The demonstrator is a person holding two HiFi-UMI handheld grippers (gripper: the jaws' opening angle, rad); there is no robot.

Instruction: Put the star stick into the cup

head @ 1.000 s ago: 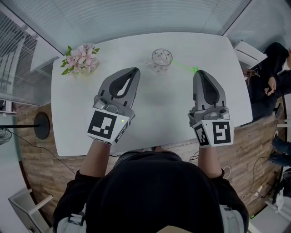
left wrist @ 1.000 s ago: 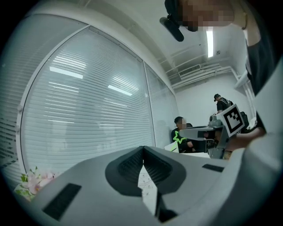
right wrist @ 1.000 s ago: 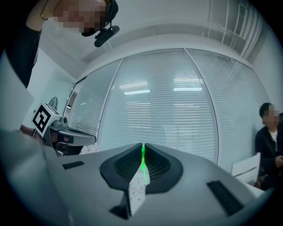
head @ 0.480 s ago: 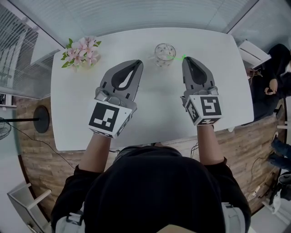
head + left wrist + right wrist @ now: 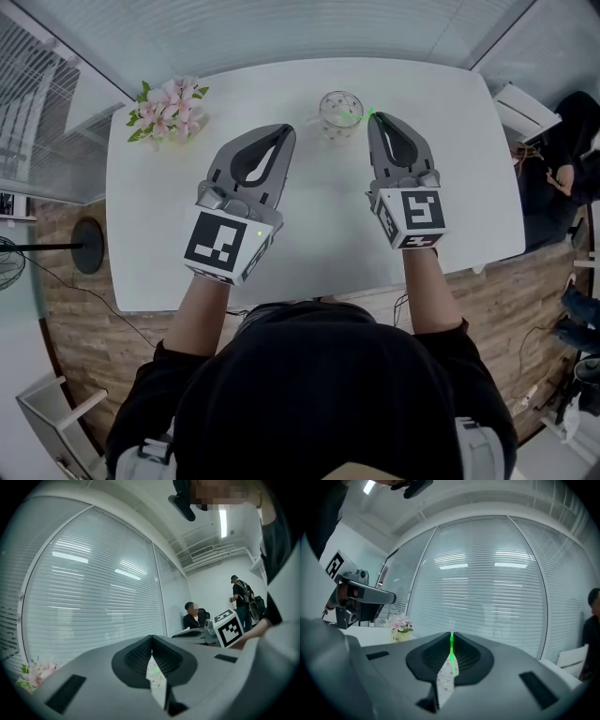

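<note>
Noting pink flower bunch (image 5: 167, 111) sitting at far-left corner of white worktop (image 5: 319, 225). Seeing slatted blinds (image 5: 281, 28) running behind worktop's far edge. Spotting wood floor (image 5: 80, 328) showing beside worktop, black round base (image 5: 85, 255) resting on it at left. Catching one person sitting (image 5: 191, 617), another standing (image 5: 240, 597), in background.

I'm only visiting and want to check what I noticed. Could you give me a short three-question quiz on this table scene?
1. True or false: the clear glass cup stands at the near edge of the white table, right by the person.
2. Which hold the thin green star stick? A: left tongs. B: right tongs.
3. Fill in: the pink flower bunch lies at the table's far ____ corner.
Key: 1 false; 2 B; 3 left.
</note>
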